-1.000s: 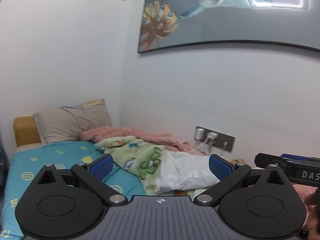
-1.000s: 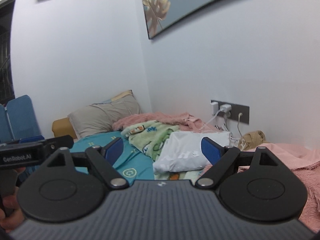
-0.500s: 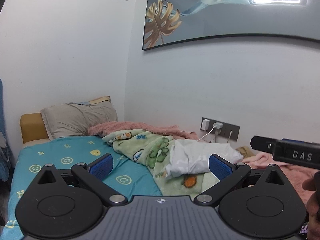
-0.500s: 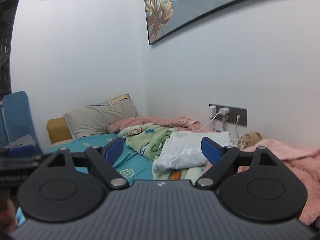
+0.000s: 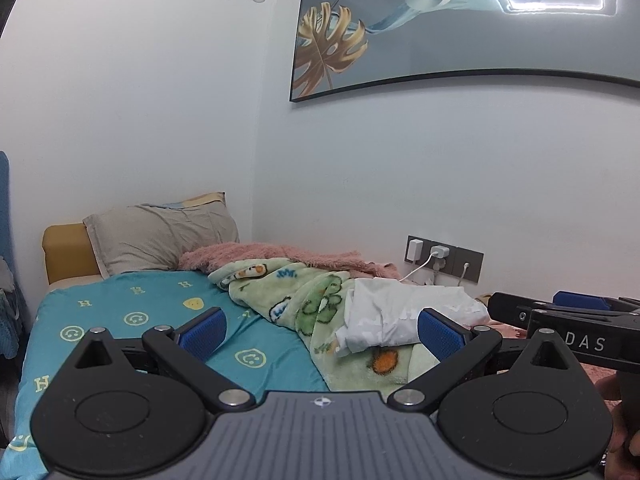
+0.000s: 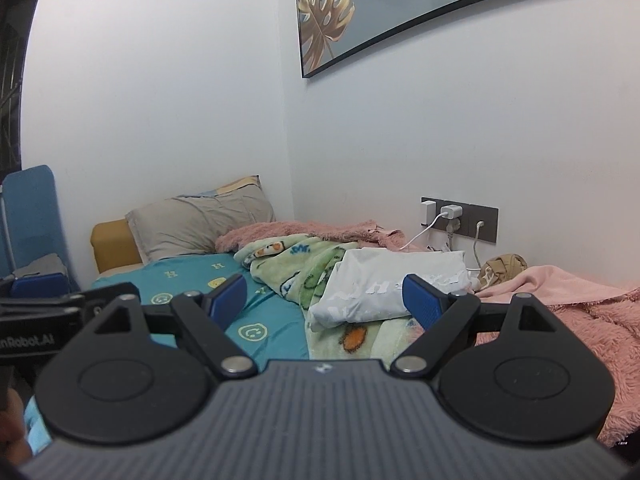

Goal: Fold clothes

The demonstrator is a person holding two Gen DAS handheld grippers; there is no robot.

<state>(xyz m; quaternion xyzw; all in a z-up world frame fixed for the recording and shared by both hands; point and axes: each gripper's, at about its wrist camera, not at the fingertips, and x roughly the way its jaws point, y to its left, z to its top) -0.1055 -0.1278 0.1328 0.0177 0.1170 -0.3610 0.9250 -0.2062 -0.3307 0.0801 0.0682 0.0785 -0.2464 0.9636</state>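
A white garment lies bunched on a green cartoon-print blanket on the bed, by the wall. My left gripper is open and empty, held well above and short of the bed. My right gripper is open and empty too, at about the same height. The right gripper's body shows at the right edge of the left wrist view. The left gripper's body shows at the left edge of the right wrist view.
A teal smiley-print sheet covers the bed. A grey pillow lies at its head. A pink fluffy blanket lies at the right. Wall sockets with chargers sit above the bed.
Both grippers have risen and pulled back a little, so the bed and the white garment sit lower and farther off. Both jaws have stayed open.
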